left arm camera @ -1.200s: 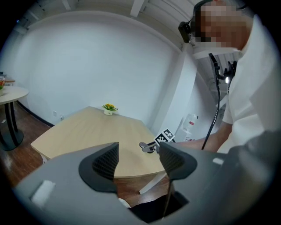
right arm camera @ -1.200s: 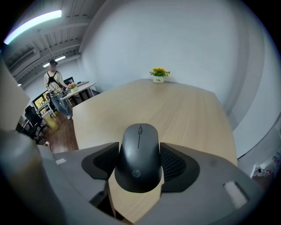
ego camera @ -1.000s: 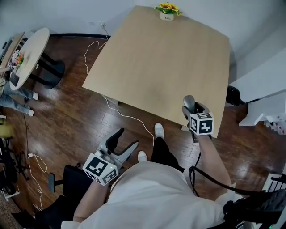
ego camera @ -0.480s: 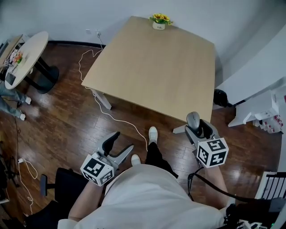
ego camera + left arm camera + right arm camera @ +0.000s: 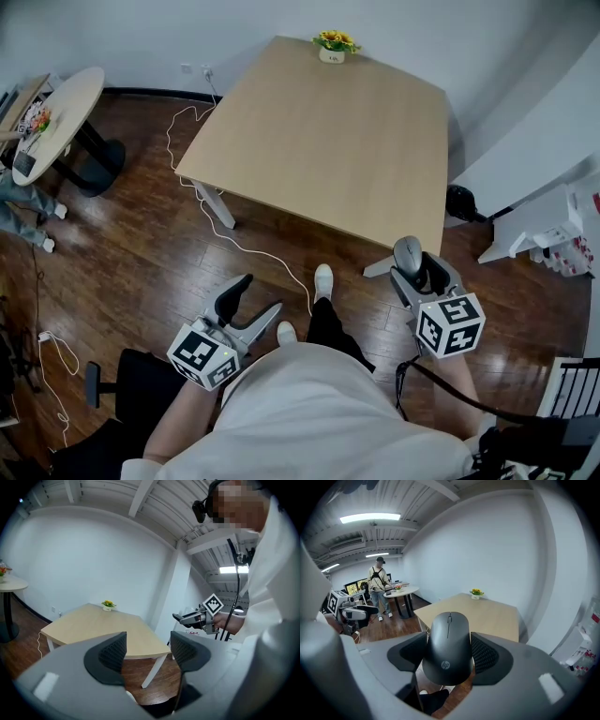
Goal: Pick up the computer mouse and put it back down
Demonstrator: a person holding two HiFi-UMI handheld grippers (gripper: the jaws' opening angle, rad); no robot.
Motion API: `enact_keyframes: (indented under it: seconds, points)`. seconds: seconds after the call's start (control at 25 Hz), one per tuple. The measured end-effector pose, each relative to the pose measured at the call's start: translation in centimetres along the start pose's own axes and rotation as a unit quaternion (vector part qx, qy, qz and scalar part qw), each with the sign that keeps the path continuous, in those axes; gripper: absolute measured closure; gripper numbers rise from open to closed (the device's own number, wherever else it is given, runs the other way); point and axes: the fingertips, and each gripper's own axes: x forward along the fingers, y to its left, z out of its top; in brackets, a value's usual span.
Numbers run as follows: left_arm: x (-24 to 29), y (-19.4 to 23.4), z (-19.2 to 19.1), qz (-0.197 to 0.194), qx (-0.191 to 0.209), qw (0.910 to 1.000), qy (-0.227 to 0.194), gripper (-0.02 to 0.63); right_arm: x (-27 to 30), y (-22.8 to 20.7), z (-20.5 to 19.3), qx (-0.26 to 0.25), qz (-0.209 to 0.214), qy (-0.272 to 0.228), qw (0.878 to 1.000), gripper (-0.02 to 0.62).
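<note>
A dark grey computer mouse (image 5: 449, 646) sits clamped between the jaws of my right gripper (image 5: 449, 653), its nose pointing toward the table. In the head view the mouse (image 5: 407, 252) and right gripper (image 5: 418, 272) hang over the wooden floor, just off the near right corner of the tan table (image 5: 328, 141). My left gripper (image 5: 247, 305) is low at the left over the floor, open, with nothing between its pads (image 5: 112, 654). From the left gripper view the right gripper (image 5: 185, 618) shows off to the right, away from the table (image 5: 89, 625).
A small pot of yellow flowers (image 5: 330, 43) stands at the table's far edge. A white cable (image 5: 225, 234) trails across the floor under the table. A round side table (image 5: 56, 117) is at the far left, where a person (image 5: 378, 585) stands. White shelving (image 5: 544, 216) is on the right.
One second ago the mouse was at the table's near right edge; the right gripper has carried it back off the table, over the floor. In the last half second, almost nothing moved.
</note>
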Motion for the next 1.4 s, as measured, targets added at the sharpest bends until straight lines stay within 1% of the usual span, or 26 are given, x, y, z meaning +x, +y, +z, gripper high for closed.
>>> enact_keyframes:
  seconds: [0.28,0.48,0.6,0.8,0.96,1.12,1.28,1.4]
  points:
    - [-0.5,0.4,-0.4,0.012,0.002,0.9999,0.007,0.339,1.3,-0.5,-0.4,0.007,0.004,0.003,1.0,0.301]
    - [0.2,0.8,0.3,0.02,0.006,0.9997,0.012,0.339,5.0,-3.3,-0.8,0.019,0.003,0.023,1.0,0.301]
    - [0.5,1.6,0.9,0.032,-0.001,0.9994,0.014,0.339,8.9,-5.8,-1.3,0.021,-0.001,0.04,0.999,0.301]
    - [2.2,2.8,1.8,0.051,-0.009,0.9983,0.024,0.339,17.0,-9.7,-2.6,0.035,-0.003,0.067,0.997,0.3]
    - [4.8,4.5,2.5,0.067,-0.02,0.997,0.033,0.339,24.3,-11.9,-4.4,0.049,0.002,0.096,0.994,0.3]
    - [8.0,6.1,3.6,0.074,-0.04,0.9956,0.041,0.339,31.1,-14.2,-7.0,0.053,0.006,0.134,0.99,0.3]
    - [11.6,7.9,4.4,0.08,-0.047,0.9946,0.047,0.341,36.2,-16.2,-9.0,0.056,0.005,0.159,0.986,0.299]
    - [13.5,9.0,4.7,0.086,-0.049,0.9937,0.053,0.341,38.2,-16.7,-10.1,0.059,0.005,0.173,0.983,0.299]
